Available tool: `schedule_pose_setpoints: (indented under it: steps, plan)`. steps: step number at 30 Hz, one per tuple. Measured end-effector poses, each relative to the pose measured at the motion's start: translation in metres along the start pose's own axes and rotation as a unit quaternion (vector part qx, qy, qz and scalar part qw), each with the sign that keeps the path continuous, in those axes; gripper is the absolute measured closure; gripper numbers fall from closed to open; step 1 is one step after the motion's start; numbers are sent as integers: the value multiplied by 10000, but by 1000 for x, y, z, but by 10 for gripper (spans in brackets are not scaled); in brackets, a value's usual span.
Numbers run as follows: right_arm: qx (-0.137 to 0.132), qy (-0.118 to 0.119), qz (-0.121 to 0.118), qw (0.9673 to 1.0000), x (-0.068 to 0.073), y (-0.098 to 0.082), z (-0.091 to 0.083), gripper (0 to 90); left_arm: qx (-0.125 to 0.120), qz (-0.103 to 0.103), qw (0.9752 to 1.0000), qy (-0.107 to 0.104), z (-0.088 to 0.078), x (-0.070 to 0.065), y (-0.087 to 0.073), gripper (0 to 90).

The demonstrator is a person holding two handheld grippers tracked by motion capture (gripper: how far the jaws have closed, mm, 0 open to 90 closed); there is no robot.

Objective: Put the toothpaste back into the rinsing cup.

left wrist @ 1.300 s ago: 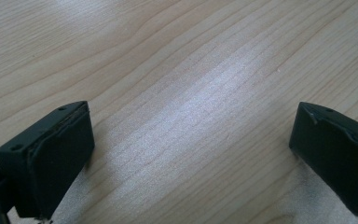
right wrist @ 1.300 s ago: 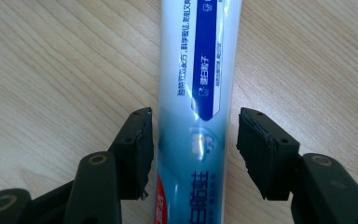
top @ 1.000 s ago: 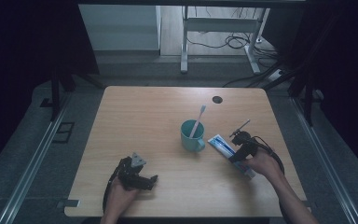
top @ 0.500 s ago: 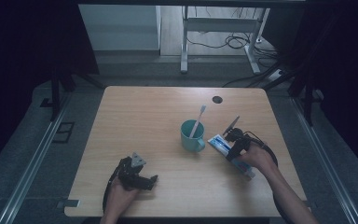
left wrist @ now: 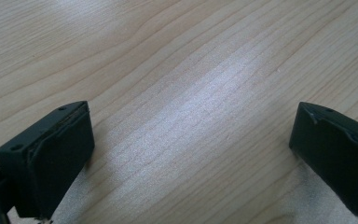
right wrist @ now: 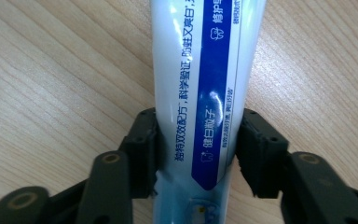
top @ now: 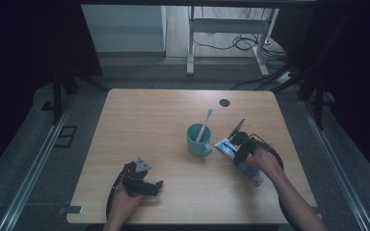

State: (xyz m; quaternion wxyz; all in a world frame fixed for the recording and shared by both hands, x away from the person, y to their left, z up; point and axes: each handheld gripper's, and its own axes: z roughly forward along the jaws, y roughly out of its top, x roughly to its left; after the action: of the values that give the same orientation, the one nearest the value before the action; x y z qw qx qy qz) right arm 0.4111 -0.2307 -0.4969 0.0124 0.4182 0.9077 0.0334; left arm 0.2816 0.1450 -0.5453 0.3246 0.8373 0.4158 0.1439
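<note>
A white and blue toothpaste tube [top: 224,146] lies flat on the wooden table [top: 144,120], to the right of a teal cup [top: 197,140]. A toothbrush [top: 204,123] stands in the cup. My right gripper [top: 240,147] is over the tube's middle. In the right gripper view the jaws press both sides of the tube [right wrist: 200,84], so the right gripper [right wrist: 198,154] is shut on it. My left gripper [top: 150,185] rests on the table near the front edge. In its own view the left gripper [left wrist: 191,158] is open wide over bare wood.
A dark round cable hole [top: 224,102] sits in the tabletop at the back right. Metal desk legs and cables [top: 241,43] stand on the floor beyond the table. Bare wood spreads across the table's left and back.
My right gripper has slid a little to the left along the toothpaste tube, toward the cup. The tube, the cup and my left gripper have stayed where they were.
</note>
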Motion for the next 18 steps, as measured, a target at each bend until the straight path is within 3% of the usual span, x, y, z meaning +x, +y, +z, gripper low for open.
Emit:
schedule_pose_setpoints:
  steps: [1,3,18]
  plan:
    - [-31,6,16,10000,0,-1,-4,642,-3,3,10000,-2,0,0,0,2]
    - [-86,21,-2,10000,-1,-3,-6,671,-3,7,10000,-5,0,0,0,3]
    - [-589,153,7,9981,-3,-20,-12,719,-5,7,10000,-11,0,0,0,3]
